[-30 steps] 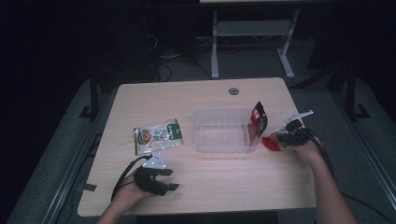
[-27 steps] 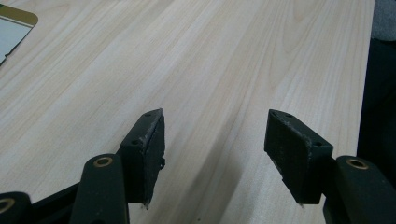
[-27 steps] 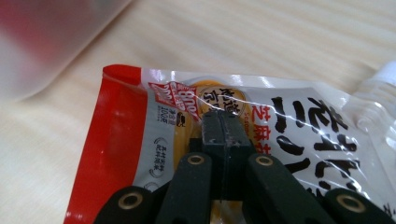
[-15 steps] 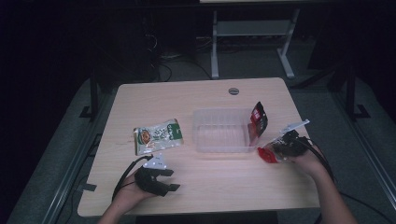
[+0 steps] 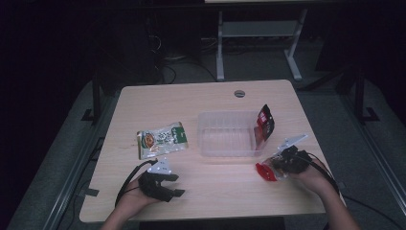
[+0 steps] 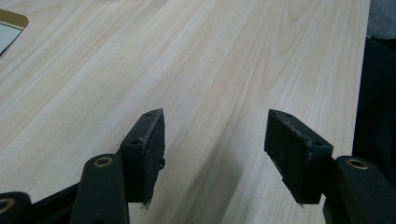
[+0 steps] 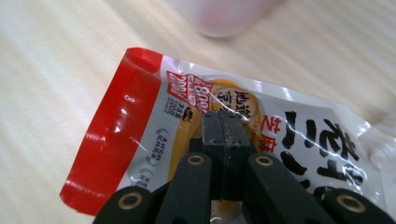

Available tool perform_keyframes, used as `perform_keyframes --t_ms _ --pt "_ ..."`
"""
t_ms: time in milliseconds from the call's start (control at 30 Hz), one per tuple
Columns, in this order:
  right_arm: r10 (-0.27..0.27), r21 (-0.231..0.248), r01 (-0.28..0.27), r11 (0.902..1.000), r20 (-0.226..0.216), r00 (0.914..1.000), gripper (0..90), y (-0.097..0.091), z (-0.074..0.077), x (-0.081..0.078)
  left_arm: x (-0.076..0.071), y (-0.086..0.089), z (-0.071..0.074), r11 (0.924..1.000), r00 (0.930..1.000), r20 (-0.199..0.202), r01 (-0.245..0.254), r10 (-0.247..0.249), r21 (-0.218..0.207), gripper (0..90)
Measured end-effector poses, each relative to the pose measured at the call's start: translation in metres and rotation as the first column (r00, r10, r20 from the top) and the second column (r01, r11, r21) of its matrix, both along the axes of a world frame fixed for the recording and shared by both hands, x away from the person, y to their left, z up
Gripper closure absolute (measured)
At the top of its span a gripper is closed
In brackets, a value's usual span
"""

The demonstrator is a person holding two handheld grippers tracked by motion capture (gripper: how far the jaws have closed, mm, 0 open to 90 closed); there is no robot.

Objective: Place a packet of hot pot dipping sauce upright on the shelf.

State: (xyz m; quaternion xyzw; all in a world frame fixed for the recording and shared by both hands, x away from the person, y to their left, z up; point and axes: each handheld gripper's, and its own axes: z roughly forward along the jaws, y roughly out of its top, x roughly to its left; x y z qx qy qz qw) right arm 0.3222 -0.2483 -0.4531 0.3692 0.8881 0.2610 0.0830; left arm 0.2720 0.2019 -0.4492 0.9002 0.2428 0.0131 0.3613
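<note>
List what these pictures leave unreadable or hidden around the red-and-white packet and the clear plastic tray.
- Red-and-white printed plastic packet: right gripper view, its middle sits behind the shut right tongs; the frame's right edge cuts its far end.
- Clear rectangular plastic tray: right gripper view, blurred and cut off by the top edge.
- Red-and-black pouch leaning at the tray's end: high view, print too small to read.
- Green-and-white flat packet: left gripper view, just a corner at the left edge.

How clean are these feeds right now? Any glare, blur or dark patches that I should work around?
High view: the room is dark around the lit table. Right gripper view: glare streaks on the red and white packet, and the clear container behind it is out of focus. Left gripper view: sharp, with soft shadows under the left gripper.
</note>
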Motion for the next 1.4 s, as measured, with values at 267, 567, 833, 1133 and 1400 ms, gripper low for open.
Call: perform_keyframes --t_ms 267,567,833,1133,1400 --pt "0.113 0.005 -0.113 0.9936 -0.007 0.9936 89.9 0.028 0.001 -0.017 0.0 0.0 0.0 1.0 0.9999 0.014 0.005 -0.005 0.001 37.8" --pt "0.119 0.07 -0.121 0.9902 0.03 0.9924 89.9 0.028 0.013 -0.022 -0.002 0.001 0.001 1.0 0.9998 0.018 0.0 0.0 -0.002 37.8" --pt "-0.119 0.09 0.112 0.9896 0.068 0.9906 90.0 -0.039 0.017 -0.009 0.0 -0.001 -0.001 0.9999 0.9999 0.005 0.011 -0.011 0.011 37.8" --pt "-0.143 0.068 0.143 0.9874 -0.01 0.9897 89.9 -0.05 0.001 0.0 0.0 -0.001 -0.002 0.9997 0.9999 0.006 0.016 -0.016 0.017 37.8" --pt "-0.123 0.098 0.128 0.9869 -0.054 0.9909 89.9 -0.05 -0.002 -0.001 0.0 -0.001 -0.002 0.9996 0.9998 0.006 0.02 -0.02 0.022 37.8"
